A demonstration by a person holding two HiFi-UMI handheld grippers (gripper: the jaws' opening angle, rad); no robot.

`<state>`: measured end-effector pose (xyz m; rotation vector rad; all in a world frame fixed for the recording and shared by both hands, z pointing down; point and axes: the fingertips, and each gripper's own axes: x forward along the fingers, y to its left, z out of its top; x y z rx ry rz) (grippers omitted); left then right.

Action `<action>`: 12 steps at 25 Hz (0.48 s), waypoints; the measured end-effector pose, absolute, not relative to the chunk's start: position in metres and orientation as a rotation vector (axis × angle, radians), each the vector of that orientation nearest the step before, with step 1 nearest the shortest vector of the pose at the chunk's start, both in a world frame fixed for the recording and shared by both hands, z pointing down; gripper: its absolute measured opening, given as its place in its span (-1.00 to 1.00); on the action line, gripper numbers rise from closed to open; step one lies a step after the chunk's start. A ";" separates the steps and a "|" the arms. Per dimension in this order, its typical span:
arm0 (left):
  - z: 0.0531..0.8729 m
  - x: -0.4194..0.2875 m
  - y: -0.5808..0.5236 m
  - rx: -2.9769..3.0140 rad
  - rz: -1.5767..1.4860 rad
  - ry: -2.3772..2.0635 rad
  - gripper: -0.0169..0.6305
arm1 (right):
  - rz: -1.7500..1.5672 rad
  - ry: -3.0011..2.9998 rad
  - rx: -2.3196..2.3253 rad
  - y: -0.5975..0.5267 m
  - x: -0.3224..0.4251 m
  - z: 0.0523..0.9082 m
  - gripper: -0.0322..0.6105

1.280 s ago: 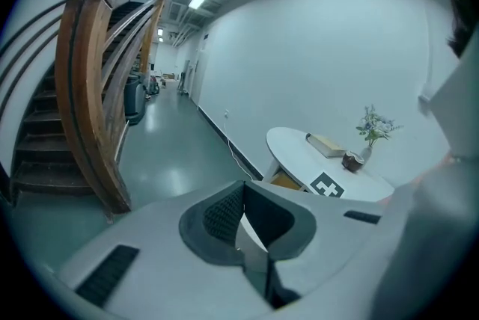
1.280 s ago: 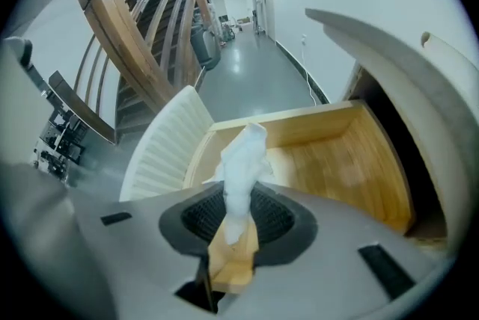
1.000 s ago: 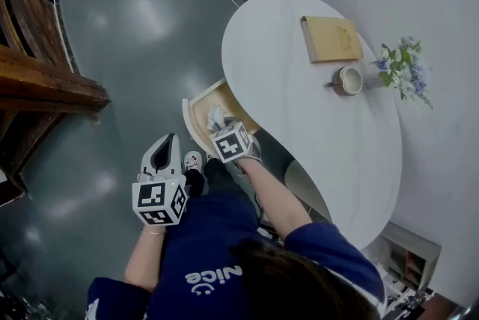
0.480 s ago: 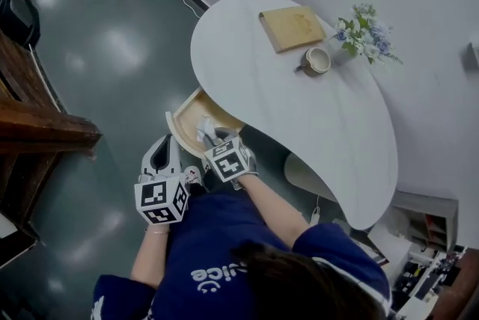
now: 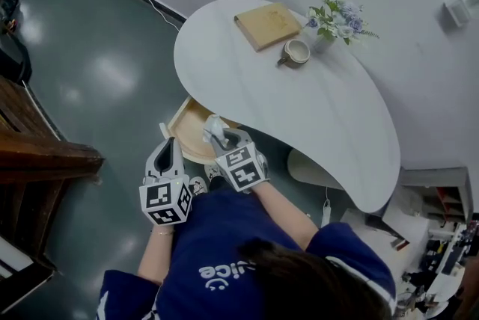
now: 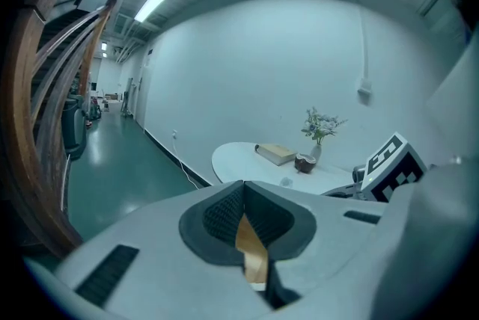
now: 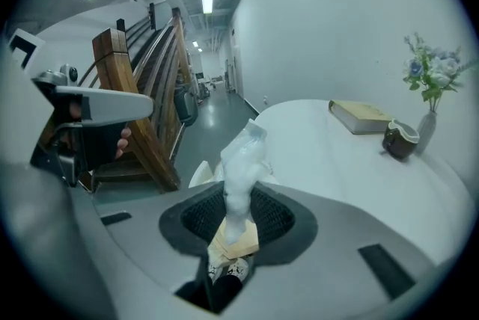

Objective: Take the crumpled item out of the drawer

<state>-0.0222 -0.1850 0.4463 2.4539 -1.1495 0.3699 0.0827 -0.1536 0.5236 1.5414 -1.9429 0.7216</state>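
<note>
The crumpled item (image 5: 213, 128) is a white wad of paper or tissue. My right gripper (image 5: 221, 137) is shut on it and holds it above the open drawer (image 5: 175, 130), a wood-lined tray pulled out from under the white oval table (image 5: 322, 117). In the right gripper view the crumpled item (image 7: 244, 158) sticks up from between the dark pads of the right gripper (image 7: 238, 200). My left gripper (image 5: 166, 155) hangs left of the drawer, jaws together and empty. In its own view the left gripper (image 6: 243, 200) shows only a sliver of wood behind its pads.
On the table stand a tan book (image 5: 267, 25), a mug (image 5: 296, 51) and a vase of flowers (image 5: 334, 15). A dark wooden staircase (image 5: 41, 154) rises at the left over a glossy green floor (image 5: 97, 64). The person's legs lie below the grippers.
My right gripper has risen out of the drawer with the crumpled item in its jaws. The left gripper has lifted slightly and rolled. The head view has swung, shifting the table rightward.
</note>
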 end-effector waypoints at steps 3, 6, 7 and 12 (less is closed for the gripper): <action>0.440 -0.017 -0.186 2.481 0.357 -1.137 -0.93 | 0.699 -1.958 1.603 -0.150 0.090 0.507 -0.57; 0.432 -0.012 -0.187 2.522 0.348 -1.124 -0.93 | 0.656 -1.973 1.660 -0.149 0.098 0.490 -0.57; 0.429 -0.010 -0.187 2.537 0.344 -1.120 -0.93 | 0.639 -1.980 1.678 -0.149 0.099 0.484 -0.57; 0.408 0.002 -0.183 2.607 0.294 -1.109 -0.93 | 0.533 -2.011 1.758 -0.151 0.113 0.454 -0.57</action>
